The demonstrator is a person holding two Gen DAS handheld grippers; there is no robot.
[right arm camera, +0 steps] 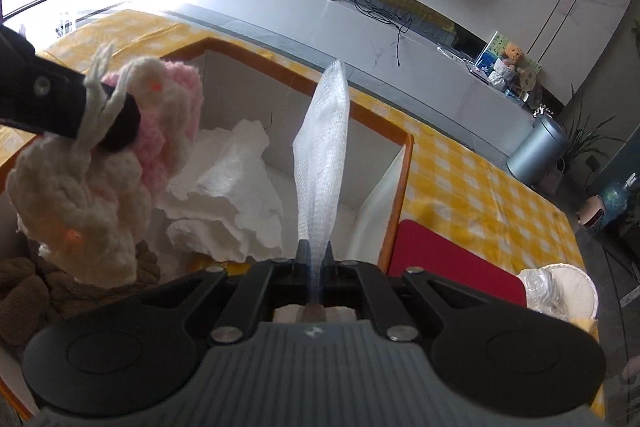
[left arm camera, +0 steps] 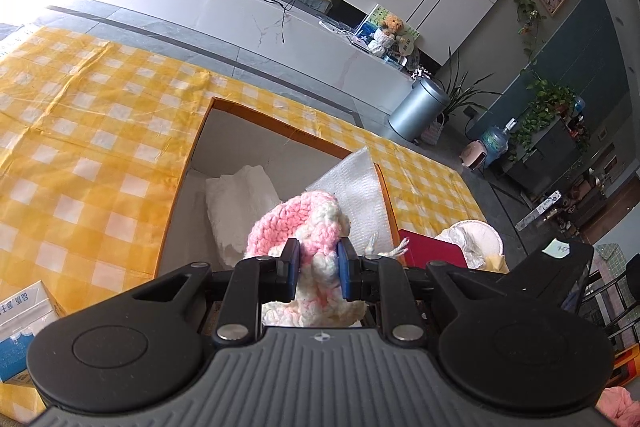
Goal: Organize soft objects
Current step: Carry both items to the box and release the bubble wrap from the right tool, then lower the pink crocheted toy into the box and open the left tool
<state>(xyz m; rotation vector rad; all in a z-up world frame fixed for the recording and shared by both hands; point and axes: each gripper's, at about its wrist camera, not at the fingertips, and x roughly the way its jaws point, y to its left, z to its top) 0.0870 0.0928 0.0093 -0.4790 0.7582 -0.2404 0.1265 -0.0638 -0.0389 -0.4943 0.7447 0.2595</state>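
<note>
Left gripper (left arm camera: 318,269) clamped on pink-white crochet toy (left arm camera: 304,227), held above the open box (left arm camera: 200,139). Right gripper (right arm camera: 316,259) pinched tight on a foam sheet (right arm camera: 322,163) standing upright over the box (orange rim close on its right). Crumpled white paper (right arm camera: 228,195) lies inside. Carton (left arm camera: 18,327) print unreadable.

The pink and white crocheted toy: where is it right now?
The crocheted toy is clamped in the left tool, held above the open cardboard box, left of the white foam sheet in the right wrist view.
</note>
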